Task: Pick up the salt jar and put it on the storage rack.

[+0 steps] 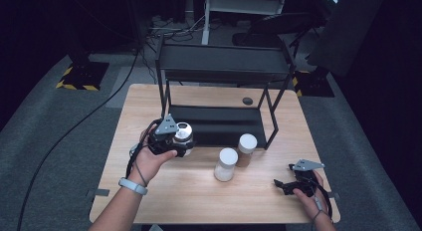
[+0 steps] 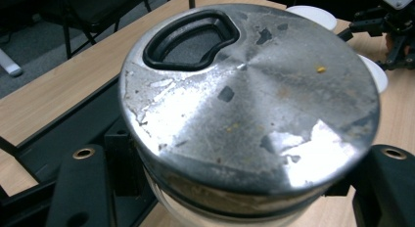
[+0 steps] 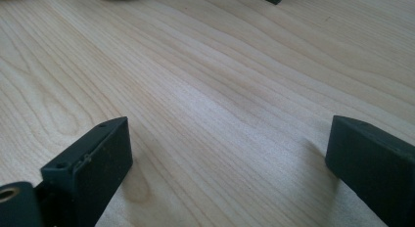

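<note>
Left tool [image 1: 180, 143] is gripping the metal-lidded jar [image 2: 249, 104] by its glass body, just in front of the rack's lower shelf [image 1: 214, 122]. Keep it level going in. Right tool [image 3: 230, 153] is resting released on the table [image 3: 210, 65].

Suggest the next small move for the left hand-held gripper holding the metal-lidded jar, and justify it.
Probably carry the jar forward onto the rack's lower shelf. The left hand-held gripper grips it just off the shelf's front left corner, and that black shelf looks bare.
</note>
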Available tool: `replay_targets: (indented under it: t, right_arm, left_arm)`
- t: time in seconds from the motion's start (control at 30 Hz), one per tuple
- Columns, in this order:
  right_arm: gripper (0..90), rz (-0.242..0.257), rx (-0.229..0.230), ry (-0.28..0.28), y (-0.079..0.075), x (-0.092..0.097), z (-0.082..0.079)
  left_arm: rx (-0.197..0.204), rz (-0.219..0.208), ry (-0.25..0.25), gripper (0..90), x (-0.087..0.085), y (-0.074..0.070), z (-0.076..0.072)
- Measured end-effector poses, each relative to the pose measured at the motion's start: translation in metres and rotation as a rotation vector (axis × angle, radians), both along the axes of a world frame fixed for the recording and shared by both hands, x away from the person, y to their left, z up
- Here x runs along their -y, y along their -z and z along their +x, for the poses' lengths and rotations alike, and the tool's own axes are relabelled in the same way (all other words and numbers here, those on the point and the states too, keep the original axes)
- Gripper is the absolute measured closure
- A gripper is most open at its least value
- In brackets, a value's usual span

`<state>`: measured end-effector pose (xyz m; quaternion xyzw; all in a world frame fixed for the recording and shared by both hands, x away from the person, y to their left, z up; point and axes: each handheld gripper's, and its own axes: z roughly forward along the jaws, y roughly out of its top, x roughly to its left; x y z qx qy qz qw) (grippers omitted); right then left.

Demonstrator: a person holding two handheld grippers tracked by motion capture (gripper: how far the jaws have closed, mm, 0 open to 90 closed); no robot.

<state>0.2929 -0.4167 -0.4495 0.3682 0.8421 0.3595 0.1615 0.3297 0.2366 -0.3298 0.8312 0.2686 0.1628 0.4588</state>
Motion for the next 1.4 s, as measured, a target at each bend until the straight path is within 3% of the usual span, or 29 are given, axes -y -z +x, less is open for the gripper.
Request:
replay_targets:
  t: [0.7, 1.4]
  right_arm:
    - [3.3, -0.001, 0.0, -0.001, 0.0, 0.0, 0.0]
    - [3.3, -0.001, 0.0, -0.003, 0.0, 0.0, -0.001]
  left_arm:
    - [-0.002, 0.025, -0.03, 29.8, 0.02, 0.005, 0.039]
    - [-0.058, 0.07, -0.085, 29.8, 0.037, 0.026, 0.071]
